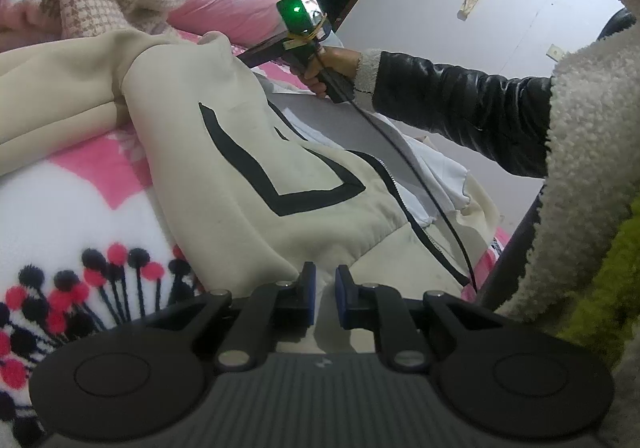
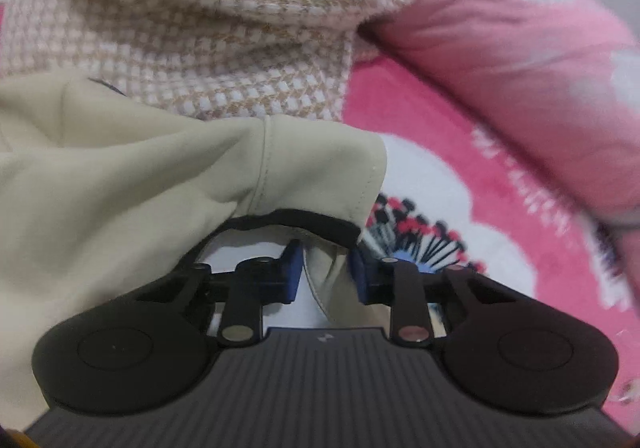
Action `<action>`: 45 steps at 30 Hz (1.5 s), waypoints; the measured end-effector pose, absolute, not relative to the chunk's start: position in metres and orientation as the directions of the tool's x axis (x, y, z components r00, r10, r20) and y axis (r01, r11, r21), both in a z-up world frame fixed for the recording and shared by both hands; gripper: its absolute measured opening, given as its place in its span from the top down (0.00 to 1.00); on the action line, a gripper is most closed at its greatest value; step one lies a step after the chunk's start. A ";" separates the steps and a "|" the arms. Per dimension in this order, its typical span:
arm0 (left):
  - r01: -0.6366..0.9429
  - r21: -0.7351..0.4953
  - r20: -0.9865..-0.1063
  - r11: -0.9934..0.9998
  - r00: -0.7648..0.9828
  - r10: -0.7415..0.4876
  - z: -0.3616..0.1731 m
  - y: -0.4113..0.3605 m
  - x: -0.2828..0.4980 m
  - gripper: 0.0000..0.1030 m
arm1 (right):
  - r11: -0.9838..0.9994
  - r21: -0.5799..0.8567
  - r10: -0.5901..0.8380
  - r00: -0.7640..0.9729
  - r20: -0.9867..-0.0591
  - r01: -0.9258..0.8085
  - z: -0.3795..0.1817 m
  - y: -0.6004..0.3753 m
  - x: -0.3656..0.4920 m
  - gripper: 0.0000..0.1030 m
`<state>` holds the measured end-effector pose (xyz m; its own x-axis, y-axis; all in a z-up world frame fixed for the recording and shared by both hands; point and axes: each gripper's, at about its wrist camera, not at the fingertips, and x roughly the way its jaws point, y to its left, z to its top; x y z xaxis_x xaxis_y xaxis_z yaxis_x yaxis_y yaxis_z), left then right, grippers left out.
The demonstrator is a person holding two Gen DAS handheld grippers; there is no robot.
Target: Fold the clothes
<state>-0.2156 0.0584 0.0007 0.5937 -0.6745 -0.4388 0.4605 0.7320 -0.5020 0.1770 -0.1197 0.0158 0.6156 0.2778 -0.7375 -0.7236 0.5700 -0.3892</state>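
Both claws on the cream zip-up hoodie with black trim (image 1: pixel 248 152).
I see left claw (image 1: pixel 323 298) clenched on its hem; right claw (image 2: pixel 323 275) grasping a fold.

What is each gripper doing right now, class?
Left gripper: shut on the cream jacket, at its hem.
Right gripper: cream fabric sits between its pads; whether it is clamped cannot be told.
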 end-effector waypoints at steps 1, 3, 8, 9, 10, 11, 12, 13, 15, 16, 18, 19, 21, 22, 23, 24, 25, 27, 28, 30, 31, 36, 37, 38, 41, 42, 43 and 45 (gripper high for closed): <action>0.461 -0.500 -0.439 0.733 0.595 -0.674 0.001 0.058 -0.216 0.87 | 0.574 -0.420 0.267 0.646 -0.715 -0.703 0.015 -0.118 0.177 0.78; 0.463 -0.498 -0.439 0.733 0.594 -0.674 0.000 0.058 -0.216 0.87 | 0.591 -0.464 0.252 0.697 -0.671 -0.660 0.015 -0.115 0.185 0.80; 0.464 -0.501 -0.443 0.731 0.588 -0.676 0.001 0.058 -0.216 0.87 | 0.609 -0.519 0.230 0.760 -0.607 -0.599 0.002 -0.108 0.213 0.78; 0.462 -0.501 -0.445 0.732 0.589 -0.675 0.001 0.058 -0.216 0.87 | 0.613 -0.515 0.231 0.760 -0.608 -0.599 -0.005 -0.108 0.218 0.73; 0.460 -0.501 -0.446 0.734 0.589 -0.674 0.002 0.058 -0.217 0.87 | 0.619 -0.514 0.238 0.765 -0.599 -0.594 -0.009 -0.109 0.220 0.72; 0.460 -0.498 -0.447 0.735 0.590 -0.672 0.002 0.058 -0.218 0.87 | 0.625 -0.507 0.247 0.767 -0.592 -0.594 -0.010 -0.111 0.220 0.71; 0.460 -0.496 -0.448 0.736 0.590 -0.671 0.003 0.058 -0.218 0.87 | 0.637 -0.485 0.261 0.759 -0.596 -0.600 -0.004 -0.117 0.220 0.67; 0.460 -0.495 -0.449 0.737 0.591 -0.670 0.003 0.057 -0.218 0.87 | 0.657 -0.451 0.270 0.747 -0.607 -0.604 0.005 -0.125 0.221 0.65; 0.458 -0.495 -0.450 0.739 0.593 -0.668 0.003 0.057 -0.218 0.87 | 0.697 -0.396 0.281 0.736 -0.616 -0.598 0.026 -0.143 0.218 0.62; 0.458 -0.492 -0.450 0.741 0.594 -0.666 0.003 0.057 -0.219 0.87 | 0.714 -0.373 0.287 0.734 -0.616 -0.592 0.037 -0.152 0.216 0.61; 0.455 -0.486 -0.453 0.746 0.599 -0.661 0.004 0.056 -0.219 0.87 | 0.760 -0.304 0.302 0.726 -0.617 -0.574 0.059 -0.170 0.209 0.60; 0.453 -0.484 -0.455 0.749 0.601 -0.658 0.004 0.055 -0.220 0.87 | 0.789 -0.252 0.314 0.720 -0.619 -0.561 0.070 -0.180 0.205 0.60; 0.454 -0.472 -0.460 0.756 0.605 -0.650 0.006 0.054 -0.220 0.87 | 0.849 -0.099 0.354 0.697 -0.623 -0.519 0.086 -0.197 0.194 0.60; 0.455 -0.464 -0.462 0.760 0.607 -0.646 0.006 0.053 -0.220 0.87 | 0.866 -0.006 0.386 0.678 -0.625 -0.499 0.091 -0.204 0.189 0.60; 0.455 -0.459 -0.464 0.763 0.610 -0.643 0.007 0.053 -0.220 0.87 | 0.865 0.114 0.444 0.641 -0.626 -0.488 0.091 -0.211 0.185 0.61; 0.453 -0.458 -0.464 0.765 0.612 -0.640 0.007 0.053 -0.220 0.87 | 0.856 0.225 0.494 0.607 -0.623 -0.466 0.088 -0.216 0.181 0.61; 0.451 -0.457 -0.465 0.766 0.613 -0.638 0.007 0.053 -0.221 0.87 | 0.846 0.318 0.526 0.574 -0.627 -0.428 0.079 -0.218 0.181 0.61; 0.450 -0.454 -0.467 0.769 0.615 -0.635 0.008 0.052 -0.221 0.87 | 0.809 0.489 0.586 0.506 -0.633 -0.325 0.054 -0.221 0.184 0.61; 0.450 -0.451 -0.469 0.771 0.615 -0.634 0.009 0.051 -0.222 0.87 | 0.786 0.557 0.611 0.482 -0.628 -0.270 0.042 -0.223 0.187 0.61; 0.447 -0.452 -0.471 0.772 0.615 -0.632 0.009 0.051 -0.221 0.87 | 0.742 0.647 0.638 0.476 -0.605 -0.172 0.019 -0.225 0.193 0.61; 0.446 -0.454 -0.472 0.772 0.615 -0.632 0.010 0.051 -0.221 0.87 | 0.710 0.693 0.651 0.492 -0.578 -0.126 0.011 -0.229 0.196 0.60; 0.443 -0.463 -0.467 0.767 0.613 -0.637 0.009 0.053 -0.221 0.87 | 0.564 0.825 0.700 0.549 -0.457 -0.032 -0.015 -0.239 0.220 0.59; 0.443 -0.466 -0.465 0.766 0.613 -0.638 0.009 0.053 -0.221 0.87 | 0.555 0.831 0.701 0.553 -0.451 -0.026 -0.019 -0.238 0.223 0.59; 0.442 -0.469 -0.463 0.764 0.614 -0.640 0.009 0.053 -0.221 0.87 | 0.555 0.831 0.694 0.564 -0.448 -0.023 -0.022 -0.237 0.224 0.59; 0.438 -0.480 -0.457 0.761 0.615 -0.642 0.007 0.054 -0.220 0.87 | 0.527 0.849 0.697 0.592 -0.404 -0.041 -0.031 -0.235 0.227 0.59; 0.438 -0.480 -0.457 0.760 0.615 -0.642 0.007 0.054 -0.220 0.87 | 0.513 0.857 0.703 0.596 -0.387 -0.048 -0.032 -0.235 0.228 0.59; 0.438 -0.480 -0.457 0.760 0.615 -0.643 0.007 0.054 -0.220 0.87 | 0.500 0.865 0.708 0.599 -0.374 -0.051 -0.033 -0.236 0.228 0.59; 0.437 -0.481 -0.457 0.761 0.616 -0.642 0.007 0.054 -0.220 0.87 | 0.476 0.877 0.718 0.602 -0.348 -0.061 -0.034 -0.236 0.229 0.59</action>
